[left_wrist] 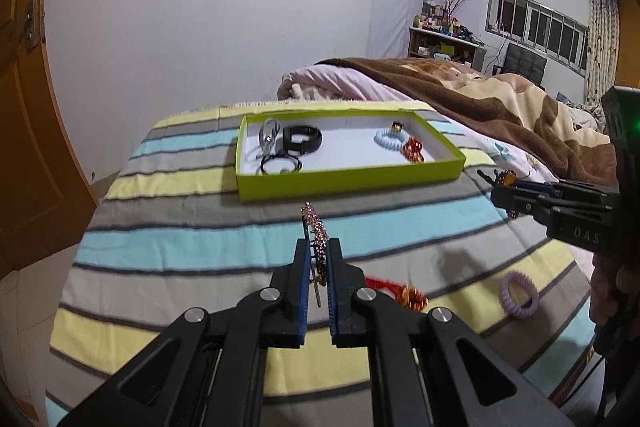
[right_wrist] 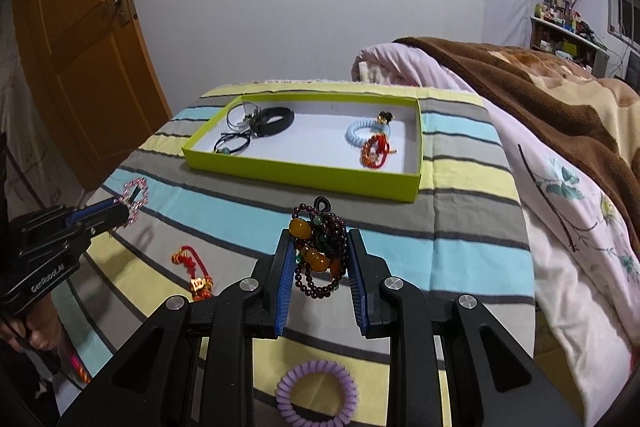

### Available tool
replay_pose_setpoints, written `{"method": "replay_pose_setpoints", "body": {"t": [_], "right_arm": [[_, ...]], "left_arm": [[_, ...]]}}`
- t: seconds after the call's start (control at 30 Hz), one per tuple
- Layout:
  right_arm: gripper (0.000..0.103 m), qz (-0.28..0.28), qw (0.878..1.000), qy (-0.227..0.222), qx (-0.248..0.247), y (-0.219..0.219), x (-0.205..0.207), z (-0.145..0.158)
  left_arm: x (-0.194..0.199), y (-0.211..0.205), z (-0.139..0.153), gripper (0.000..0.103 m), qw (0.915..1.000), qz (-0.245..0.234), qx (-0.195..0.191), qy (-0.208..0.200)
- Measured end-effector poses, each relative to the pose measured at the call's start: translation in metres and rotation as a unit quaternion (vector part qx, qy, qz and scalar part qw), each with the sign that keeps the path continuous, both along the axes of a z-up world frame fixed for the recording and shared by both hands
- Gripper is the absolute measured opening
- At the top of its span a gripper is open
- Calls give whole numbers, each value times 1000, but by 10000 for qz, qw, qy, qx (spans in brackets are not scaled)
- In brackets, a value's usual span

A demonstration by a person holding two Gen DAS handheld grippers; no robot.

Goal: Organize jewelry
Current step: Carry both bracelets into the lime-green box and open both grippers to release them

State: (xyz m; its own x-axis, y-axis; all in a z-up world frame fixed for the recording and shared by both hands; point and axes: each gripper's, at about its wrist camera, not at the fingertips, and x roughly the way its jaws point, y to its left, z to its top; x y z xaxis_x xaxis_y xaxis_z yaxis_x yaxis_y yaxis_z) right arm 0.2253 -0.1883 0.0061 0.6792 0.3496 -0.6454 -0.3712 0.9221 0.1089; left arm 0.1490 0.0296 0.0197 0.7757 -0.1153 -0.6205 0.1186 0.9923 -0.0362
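L jaws on sparkly bracelet (left_wrist: 318, 239), R on bead bracelet (right_wrist: 320, 255)

Pinched edge-on between the left gripper's (left_wrist: 319, 259) blue-padded fingers (left_wrist: 302, 279): a pink sparkly rhinestone bracelet (left_wrist: 318, 235), rising above the fingertips. Straight beyond the fingertips, on the striped blanket (left_wrist: 192, 227), a lime-green shallow cardboard tray (left_wrist: 352, 181) holding bands and bracelets. Right of the fingers, a red-and-gold knotted cord charm (left_wrist: 404, 293), a purple spiral plastic hair tie (left_wrist: 519, 295), and the right gripper (left_wrist: 496, 187) gripping dark beads with an amber piece (left_wrist: 505, 179).
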Motion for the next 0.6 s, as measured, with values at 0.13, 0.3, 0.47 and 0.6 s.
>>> {"method": "replay_pose_setpoints", "body": {"t": [0.13,0.3,0.47,0.6], "right_arm": [[26,13,10000,-56,1,2,9,6],[26,25,9999,-104,9,5,24,11],[26,56,9999,-146,-25,10,42,16],[26,83,9998,-171,-52,14,55,16]], "left_arm": [[13,-4,7,8,10000,-35,-5,-75],[30,-10,16,8,9998,-106,41,-192],[49,-15,20,8,9995,-182,41,-242],[65,-21,22,8,9993,-224,104,-288]]}}
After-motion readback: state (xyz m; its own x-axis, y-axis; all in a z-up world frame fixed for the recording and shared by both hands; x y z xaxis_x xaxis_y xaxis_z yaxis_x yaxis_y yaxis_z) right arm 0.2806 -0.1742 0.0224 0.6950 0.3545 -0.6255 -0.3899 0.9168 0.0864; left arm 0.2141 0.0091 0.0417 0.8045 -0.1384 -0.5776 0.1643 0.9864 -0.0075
